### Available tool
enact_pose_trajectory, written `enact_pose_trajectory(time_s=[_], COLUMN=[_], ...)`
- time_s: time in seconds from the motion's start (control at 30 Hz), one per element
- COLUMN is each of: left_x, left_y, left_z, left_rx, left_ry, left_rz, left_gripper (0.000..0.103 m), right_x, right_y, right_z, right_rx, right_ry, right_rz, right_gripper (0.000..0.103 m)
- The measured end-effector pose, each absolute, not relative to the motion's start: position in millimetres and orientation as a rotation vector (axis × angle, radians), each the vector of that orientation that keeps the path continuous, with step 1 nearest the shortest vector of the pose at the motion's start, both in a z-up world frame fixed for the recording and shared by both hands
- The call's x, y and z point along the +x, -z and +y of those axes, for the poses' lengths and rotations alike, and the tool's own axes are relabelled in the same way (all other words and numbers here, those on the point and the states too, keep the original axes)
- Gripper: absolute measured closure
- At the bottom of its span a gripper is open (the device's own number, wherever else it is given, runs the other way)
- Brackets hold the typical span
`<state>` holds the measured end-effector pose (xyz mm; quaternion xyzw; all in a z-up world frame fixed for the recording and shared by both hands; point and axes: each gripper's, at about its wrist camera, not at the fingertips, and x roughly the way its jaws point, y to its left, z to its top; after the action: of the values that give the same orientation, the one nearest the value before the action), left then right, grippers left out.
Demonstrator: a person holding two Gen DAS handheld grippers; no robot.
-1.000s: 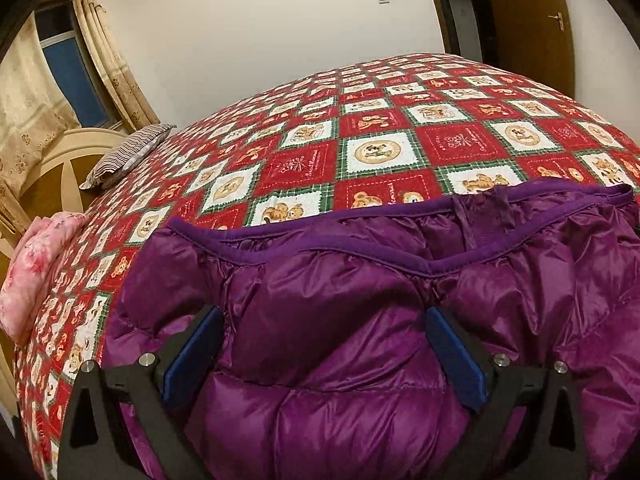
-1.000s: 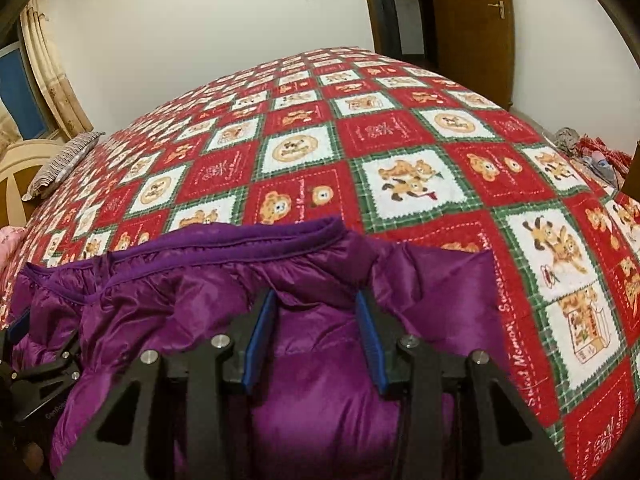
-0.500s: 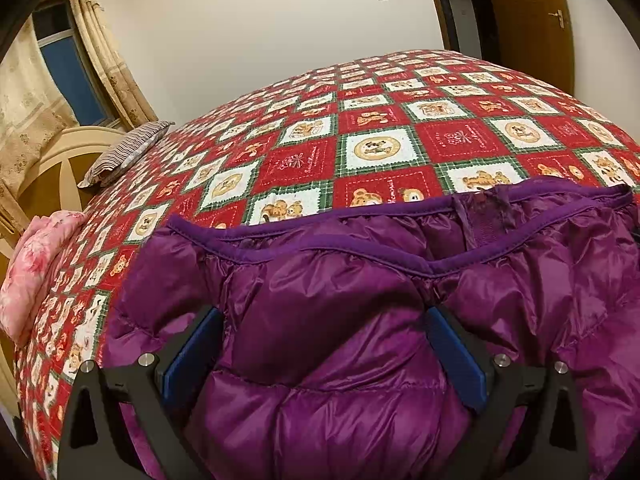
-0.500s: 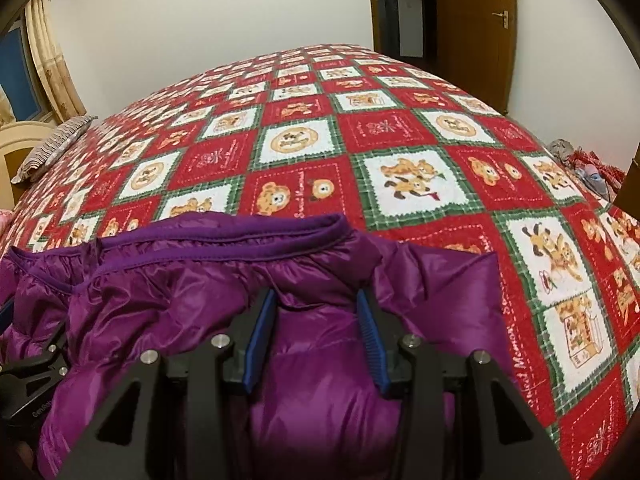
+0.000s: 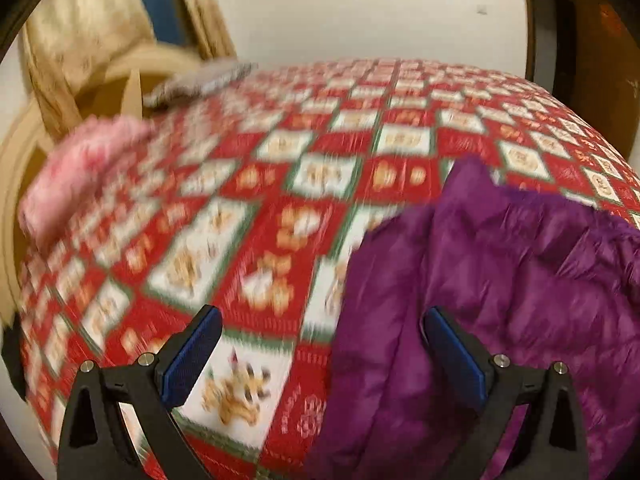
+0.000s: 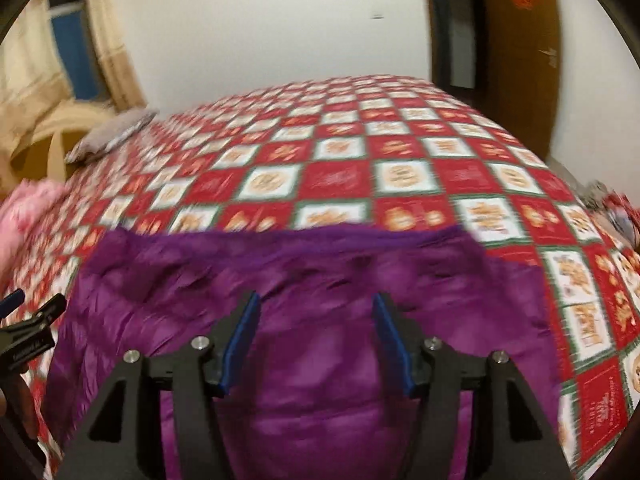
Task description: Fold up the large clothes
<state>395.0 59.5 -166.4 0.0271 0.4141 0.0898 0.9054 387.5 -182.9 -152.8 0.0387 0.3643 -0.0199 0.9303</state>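
— Ahead of my right gripper (image 6: 316,340), wide and empty, the purple puffer jacket (image 6: 320,280) lies on the bed (image 6: 400,152).

— And the left gripper (image 5: 320,354)?

— Wide too; jacket to its right. Light, puffy, probably slippery: I'd pinch the hem.

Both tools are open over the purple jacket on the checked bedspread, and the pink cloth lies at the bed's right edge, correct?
Not quite: the pink cloth lies at the bed's left edge, as the left wrist view shows. Both tools, left and right, are open over the purple jacket on the checked bedspread.
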Motion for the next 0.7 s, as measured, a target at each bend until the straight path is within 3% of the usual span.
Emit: enact_pose_trajectory(time_s=[0.23, 0.5, 0.7], left_x=[388, 347, 355], left_y=[200, 176, 195], left_z=[55, 66, 60], left_rx=[0.003, -0.082, -0.073], left_ry=[-0.159, -0.149, -0.129], left_rz=[0.879, 0.821, 0.891], left_gripper=[0.001, 0.001, 0.001], right_x=[396, 402, 385], right_y=[191, 196, 185], right_z=[-162, -164, -165], right_rx=[-0.057, -0.051, -0.033], right_ry=[0.103, 0.098, 0.082], right_rz=[0.788, 0.802, 0.791], right_gripper=[0.038, 0.036, 0.037])
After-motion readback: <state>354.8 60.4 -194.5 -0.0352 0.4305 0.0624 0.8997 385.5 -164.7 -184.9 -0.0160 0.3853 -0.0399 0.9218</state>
